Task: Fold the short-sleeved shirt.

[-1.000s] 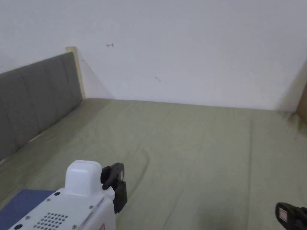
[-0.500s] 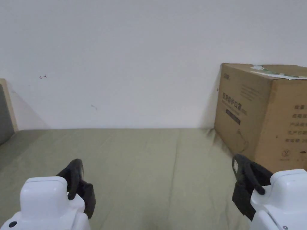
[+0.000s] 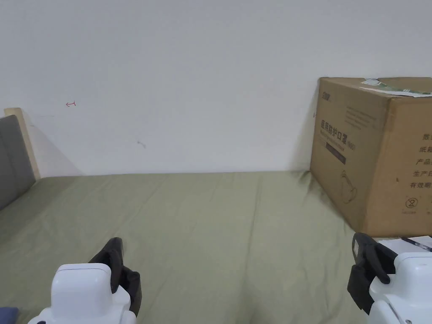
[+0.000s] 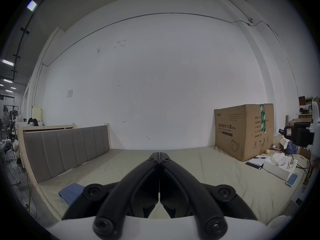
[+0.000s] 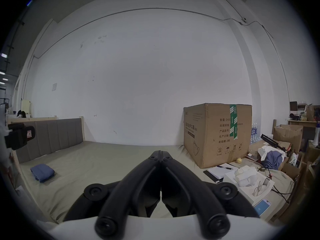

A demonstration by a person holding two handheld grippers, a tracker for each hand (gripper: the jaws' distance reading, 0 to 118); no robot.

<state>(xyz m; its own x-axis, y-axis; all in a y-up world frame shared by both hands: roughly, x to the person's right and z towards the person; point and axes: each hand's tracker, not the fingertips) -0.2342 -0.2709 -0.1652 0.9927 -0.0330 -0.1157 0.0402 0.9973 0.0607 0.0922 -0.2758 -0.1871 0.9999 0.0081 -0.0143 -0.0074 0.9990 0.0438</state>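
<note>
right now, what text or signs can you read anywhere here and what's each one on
"医用防护口罩 (N95)": untaped side of the cardboard box
"有效期: 2年": its taped side
Circled "2", umbrella sign, up arrows: low on that taped side
Finer box print and the phone: too small to read

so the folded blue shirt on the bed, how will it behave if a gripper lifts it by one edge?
The blue shirt is soft cloth in a loose stack, so it would likely droop and unfold. It looks light, and a push would probably bunch it on the sheet.
</note>
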